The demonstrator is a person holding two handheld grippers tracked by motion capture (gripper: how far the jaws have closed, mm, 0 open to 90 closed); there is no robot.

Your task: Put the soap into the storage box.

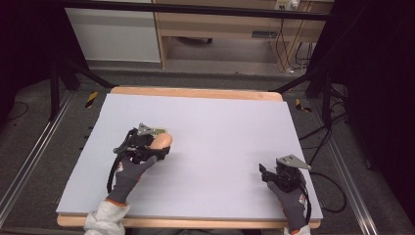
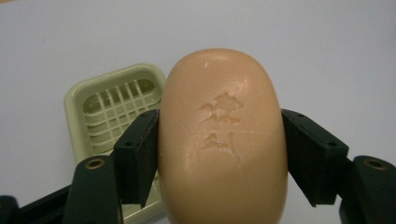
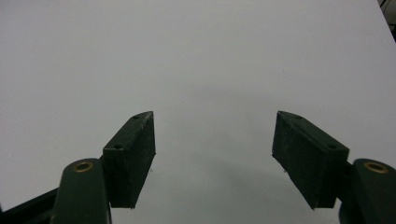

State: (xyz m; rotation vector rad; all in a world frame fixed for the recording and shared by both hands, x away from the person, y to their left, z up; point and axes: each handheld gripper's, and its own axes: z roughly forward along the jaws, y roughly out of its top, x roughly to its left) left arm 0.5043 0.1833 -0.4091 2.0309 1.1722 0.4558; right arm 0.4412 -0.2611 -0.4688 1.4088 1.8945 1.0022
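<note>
1. Soap bar (image 2: pixel 222 140), peach-coloured with stamped characters on its face, sits clamped between the two black jaws of the left gripper (image 2: pixel 219 149), which press on its long sides; in the high view it hangs above the mat just in front of the soap dish (image 2: pixel 112 112).
2. Its rounded, smooth sides give the pads little to bite on, so it could squirt out if the squeeze tightens or the hand tilts.
3. Soap dish, pale green with a slatted floor, lies just behind and to one side of the bar; since the bar hides part of the rim, a lowering move may land it on the edge and tip the light dish.
4. Right gripper (image 3: pixel 214 154) rests well apart from the dish, jaws spread wide and empty, too far away to steady the dish.
</note>
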